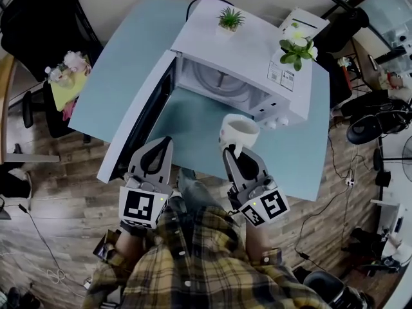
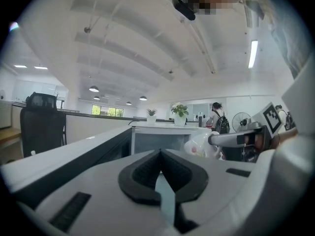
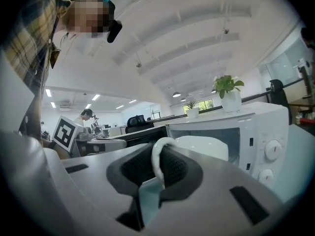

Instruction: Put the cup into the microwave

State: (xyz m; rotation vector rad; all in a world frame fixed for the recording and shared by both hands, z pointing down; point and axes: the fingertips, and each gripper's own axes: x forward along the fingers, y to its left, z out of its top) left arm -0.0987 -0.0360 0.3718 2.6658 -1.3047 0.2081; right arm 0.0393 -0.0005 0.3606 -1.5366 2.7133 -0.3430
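Observation:
A white cup (image 1: 239,131) hangs above the pale blue table (image 1: 122,56), just in front of the white microwave (image 1: 248,56), whose door (image 1: 138,118) stands swung wide to the left. My right gripper (image 1: 233,149) is shut on the cup's handle (image 3: 157,161), with the cup body (image 3: 204,148) beyond the jaws and the oven cavity (image 3: 211,132) ahead. My left gripper (image 1: 156,148) is shut with nothing in it, next to the open door (image 2: 74,154). In the left gripper view the cup (image 2: 202,144) and the right gripper (image 2: 241,139) show at right.
Two small potted plants (image 1: 230,19) (image 1: 297,49) and a white box (image 1: 302,21) stand on top of the microwave. The control knobs (image 3: 273,151) are on its right front. An office chair (image 1: 48,89) stands at the left, and cables (image 1: 347,179) lie on the wooden floor at the right.

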